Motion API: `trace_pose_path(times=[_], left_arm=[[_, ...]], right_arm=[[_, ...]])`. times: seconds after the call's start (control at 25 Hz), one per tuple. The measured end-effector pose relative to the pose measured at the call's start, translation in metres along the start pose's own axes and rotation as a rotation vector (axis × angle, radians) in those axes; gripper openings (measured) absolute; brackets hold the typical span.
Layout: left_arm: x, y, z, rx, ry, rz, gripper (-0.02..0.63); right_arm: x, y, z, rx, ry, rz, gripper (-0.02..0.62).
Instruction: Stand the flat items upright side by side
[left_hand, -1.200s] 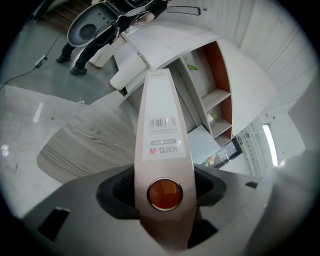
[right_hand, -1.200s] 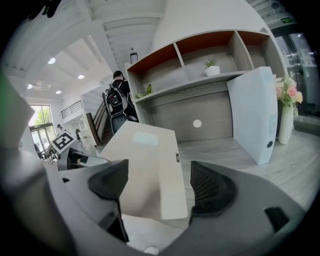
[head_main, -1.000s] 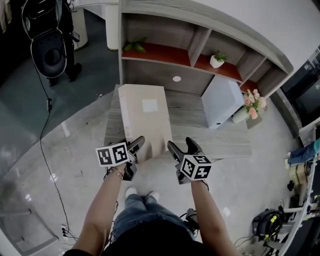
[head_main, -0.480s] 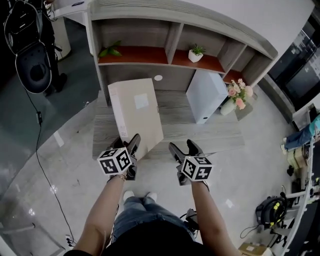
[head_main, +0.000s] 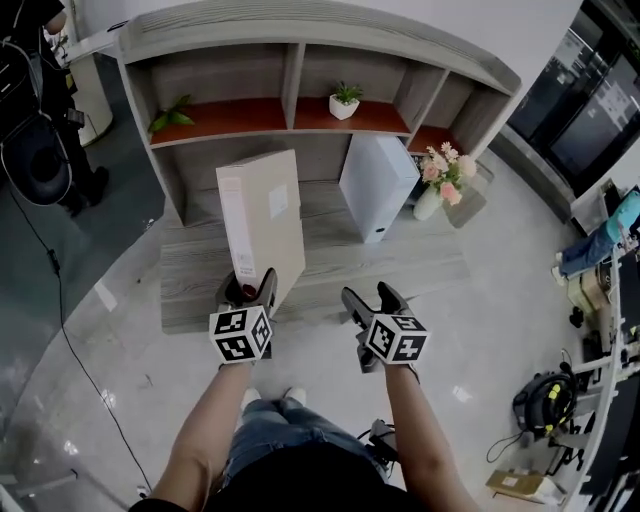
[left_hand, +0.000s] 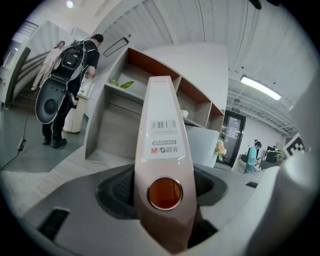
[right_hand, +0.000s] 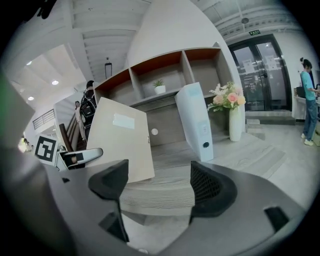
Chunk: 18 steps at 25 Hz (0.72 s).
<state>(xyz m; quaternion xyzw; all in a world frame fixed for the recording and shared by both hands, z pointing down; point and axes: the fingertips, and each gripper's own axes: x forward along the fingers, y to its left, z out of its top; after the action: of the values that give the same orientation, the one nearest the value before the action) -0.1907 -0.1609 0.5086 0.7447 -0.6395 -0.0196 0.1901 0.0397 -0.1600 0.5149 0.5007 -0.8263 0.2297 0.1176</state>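
A beige file box (head_main: 265, 215) stands on its edge, tilted, over the front of the low wooden platform (head_main: 400, 265). My left gripper (head_main: 252, 290) is shut on its near end. In the left gripper view the box's spine (left_hand: 162, 150), with a barcode label and a round finger hole, fills the gap between the jaws of the left gripper (left_hand: 162, 190). A white file box (head_main: 375, 185) stands upright on the platform to the right. My right gripper (head_main: 368, 296) is open and holds nothing. Past the right gripper (right_hand: 157, 182) lie the beige box (right_hand: 120, 142) and the white box (right_hand: 197, 120).
A grey shelf unit (head_main: 300, 60) rises behind the platform, holding a small potted plant (head_main: 345, 100) and green leaves (head_main: 170, 115). A vase of flowers (head_main: 440, 180) stands right of the white box. A person with a black backpack (left_hand: 65, 70) is at the far left. Equipment (head_main: 545, 400) lies on the floor at right.
The beige box, flat on the platform a second ago, has been tipped up onto its edge by my left gripper, which rolled with it. The right gripper has stayed open beside it.
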Motion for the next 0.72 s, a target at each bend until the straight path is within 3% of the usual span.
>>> trace_pose_path(times=[0.24, 0.44, 0.72], left_arm=[[0.024, -0.028, 0.0, 0.107, -0.019, 0.025, 0.279], [0.046, -0.047, -0.005, 0.151, -0.024, 0.029, 0.283], [0.078, -0.072, -0.019, 0.269, 0.037, 0.031, 0.287]], right_arm=[[-0.017, -0.034, -0.001, 0.028, -0.015, -0.041, 0.401], [-0.028, -0.056, -0.006, 0.047, -0.016, -0.064, 0.402], [-0.035, -0.078, -0.013, 0.069, -0.012, -0.078, 0.4]])
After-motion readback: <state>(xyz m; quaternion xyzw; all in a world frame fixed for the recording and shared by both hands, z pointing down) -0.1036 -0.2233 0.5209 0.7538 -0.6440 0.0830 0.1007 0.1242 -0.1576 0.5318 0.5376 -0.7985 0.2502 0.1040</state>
